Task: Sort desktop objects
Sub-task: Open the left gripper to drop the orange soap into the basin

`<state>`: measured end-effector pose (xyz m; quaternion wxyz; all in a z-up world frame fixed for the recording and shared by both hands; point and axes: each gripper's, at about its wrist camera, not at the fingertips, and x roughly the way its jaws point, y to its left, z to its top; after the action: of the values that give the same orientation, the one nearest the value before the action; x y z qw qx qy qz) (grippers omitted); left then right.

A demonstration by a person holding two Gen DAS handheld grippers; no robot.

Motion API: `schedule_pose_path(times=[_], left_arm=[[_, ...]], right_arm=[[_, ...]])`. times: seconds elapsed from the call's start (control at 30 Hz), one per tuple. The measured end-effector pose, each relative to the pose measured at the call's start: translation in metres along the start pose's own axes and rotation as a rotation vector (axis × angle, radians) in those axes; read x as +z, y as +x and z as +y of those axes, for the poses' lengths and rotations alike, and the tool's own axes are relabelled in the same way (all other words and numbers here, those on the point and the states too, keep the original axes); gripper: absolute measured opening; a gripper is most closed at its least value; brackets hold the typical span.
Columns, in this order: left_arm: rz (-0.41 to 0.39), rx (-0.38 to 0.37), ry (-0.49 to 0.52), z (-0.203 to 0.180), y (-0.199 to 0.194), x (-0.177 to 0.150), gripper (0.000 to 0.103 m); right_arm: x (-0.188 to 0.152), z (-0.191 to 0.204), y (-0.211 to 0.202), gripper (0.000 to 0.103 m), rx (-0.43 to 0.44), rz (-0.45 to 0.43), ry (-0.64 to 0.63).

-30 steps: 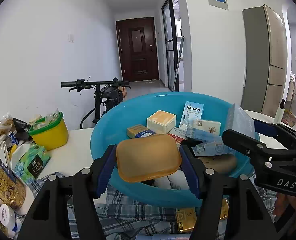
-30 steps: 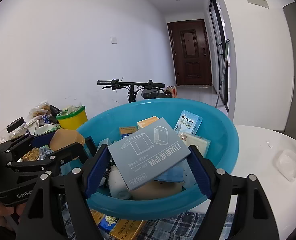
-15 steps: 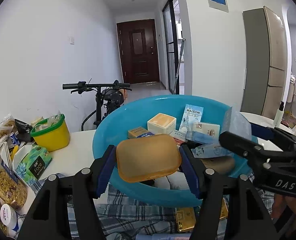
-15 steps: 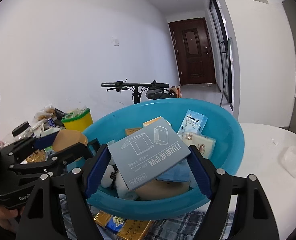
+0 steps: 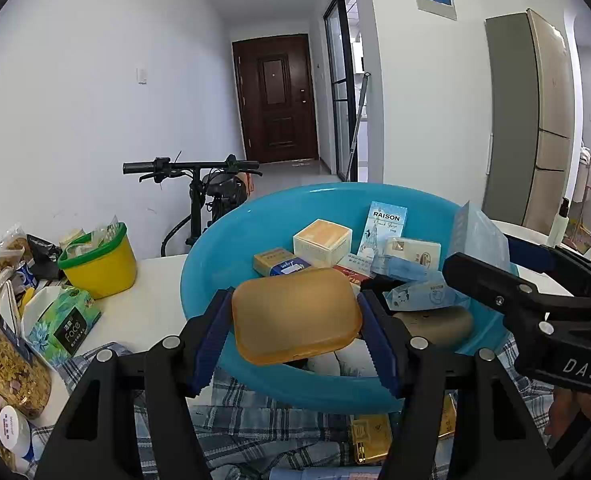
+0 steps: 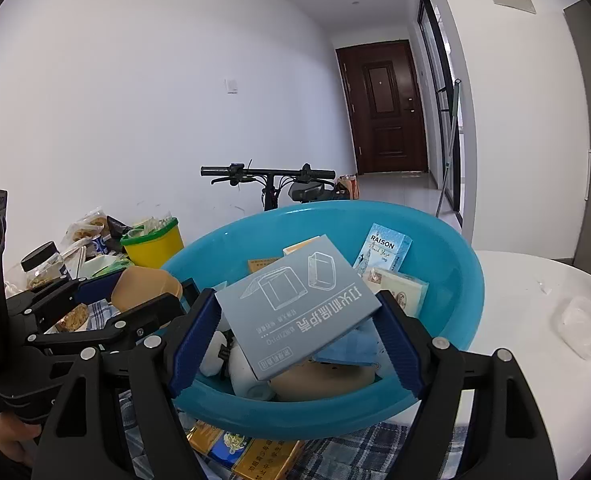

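Observation:
A blue plastic basin [image 5: 223,256] [image 6: 451,256] holds several small boxes, among them a RAISON box [image 5: 387,228] [image 6: 385,250]. My left gripper [image 5: 295,338] is shut on an amber translucent case [image 5: 295,314] and holds it over the basin's near rim. My right gripper [image 6: 297,338] is shut on a grey-blue flat box with white line drawings [image 6: 295,300], held over the basin. The right gripper also shows at the right of the left wrist view [image 5: 495,280]. The left gripper with the amber case [image 6: 143,286] shows at the left of the right wrist view.
A yellow tub with a green rim [image 5: 97,260] [image 6: 153,244], a tissue pack [image 5: 63,322] and snack bags [image 5: 11,368] stand at the left. A checked cloth [image 5: 255,432] with gold packs [image 5: 369,436] lies under the basin. A clear container [image 6: 583,326] sits at the right. A bicycle [image 5: 211,188] stands behind the table.
Both grippers keep their holds and have moved slightly; the views have shifted a little against the basin.

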<state>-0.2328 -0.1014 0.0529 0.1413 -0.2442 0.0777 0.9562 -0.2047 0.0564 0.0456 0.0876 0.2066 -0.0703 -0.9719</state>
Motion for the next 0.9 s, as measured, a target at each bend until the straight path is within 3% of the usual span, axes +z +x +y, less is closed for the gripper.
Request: schedule_pose_path(times=[0.9], left_arm=[[0.016,-0.007,-0.022,0.0048,0.0072,-0.0012,0.066]], right_arm=[[0.0004,0.0035,0.0023,0.077,-0.008,-0.003,-0.002]])
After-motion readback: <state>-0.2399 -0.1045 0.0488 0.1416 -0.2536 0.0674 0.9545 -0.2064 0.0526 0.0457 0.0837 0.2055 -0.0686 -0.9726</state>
